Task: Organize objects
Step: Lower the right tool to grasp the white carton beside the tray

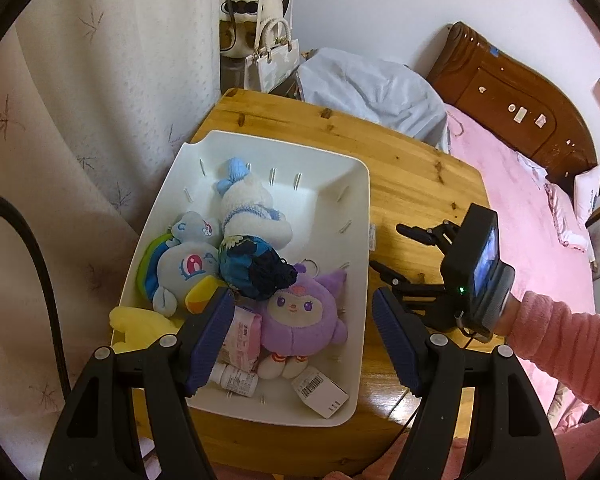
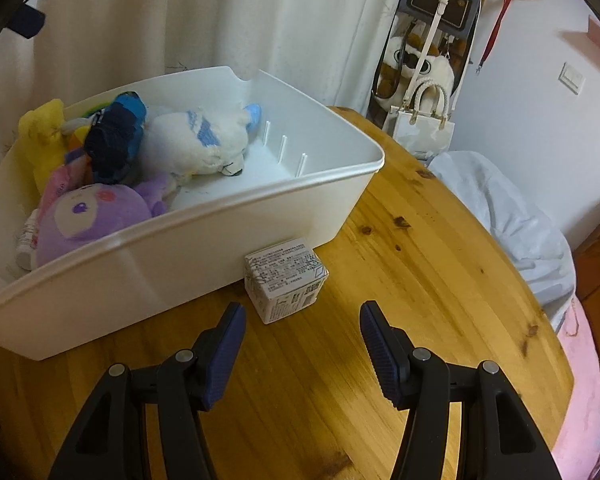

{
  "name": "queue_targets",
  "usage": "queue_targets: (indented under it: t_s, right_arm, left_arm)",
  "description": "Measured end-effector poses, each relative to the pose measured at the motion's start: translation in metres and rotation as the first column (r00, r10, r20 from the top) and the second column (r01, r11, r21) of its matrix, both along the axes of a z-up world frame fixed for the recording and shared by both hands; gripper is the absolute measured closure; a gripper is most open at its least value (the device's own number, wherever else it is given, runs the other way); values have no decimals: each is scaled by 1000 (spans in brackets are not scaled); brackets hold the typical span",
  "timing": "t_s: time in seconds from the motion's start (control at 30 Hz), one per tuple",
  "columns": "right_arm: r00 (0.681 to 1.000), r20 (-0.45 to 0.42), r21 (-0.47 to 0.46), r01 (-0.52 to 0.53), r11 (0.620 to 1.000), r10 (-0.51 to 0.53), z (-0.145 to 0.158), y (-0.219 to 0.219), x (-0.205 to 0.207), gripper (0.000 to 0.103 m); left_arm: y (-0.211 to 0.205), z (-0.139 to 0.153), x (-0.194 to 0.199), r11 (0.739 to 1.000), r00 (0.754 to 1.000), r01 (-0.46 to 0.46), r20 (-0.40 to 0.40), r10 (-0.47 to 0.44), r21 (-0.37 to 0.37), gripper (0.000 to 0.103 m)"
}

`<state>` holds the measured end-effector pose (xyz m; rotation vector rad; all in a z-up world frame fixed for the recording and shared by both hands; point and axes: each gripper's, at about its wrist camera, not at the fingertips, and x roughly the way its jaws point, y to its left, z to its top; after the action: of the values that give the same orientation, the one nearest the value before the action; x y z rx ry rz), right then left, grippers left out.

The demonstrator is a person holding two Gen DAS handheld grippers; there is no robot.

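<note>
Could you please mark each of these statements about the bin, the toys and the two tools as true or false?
1. The small white carton stands on the wooden table, outside the white bin. True.
2. The right tool is shut on the carton. False: its jaws are open and empty, with the carton just ahead.
3. The purple plush lies inside the bin. True.
4. The left tool holds the white plush. False: it is open above the bin, gripping nothing.
5. The bin is empty. False: it holds several plush toys and small items.
</note>
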<state>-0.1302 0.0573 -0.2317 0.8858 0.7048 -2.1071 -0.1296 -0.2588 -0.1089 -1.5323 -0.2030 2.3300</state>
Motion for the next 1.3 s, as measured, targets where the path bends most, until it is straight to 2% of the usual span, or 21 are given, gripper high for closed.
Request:
queue_targets:
  t_s: [0.43, 0.93, 1.0, 1.13, 1.3]
  right_arm:
    - [999, 18, -24, -50, 998, 51, -12, -6, -10, 43]
    - [989, 2, 8, -149, 989, 149, -12, -20, -13, 43]
    - [987, 4, 12, -158, 987, 158, -12, -22, -13, 44]
    - [986, 10, 29, -169, 985, 169, -12, -25, -11, 52]
    - [985, 21, 35, -173, 984, 172, -11, -26, -9, 53]
  left_arm:
    - [13, -5, -4, 999, 999, 16, 35, -15, -28, 28]
    - [16, -8, -10, 999, 998, 34, 51, -32, -37, 28]
    - [15, -9, -11, 999, 998, 34, 49, -32, -35, 28]
    - [15, -9, -13, 999, 998, 35, 51, -34, -35, 28]
    - [13, -10, -12, 998, 998, 43, 49, -41, -41, 28]
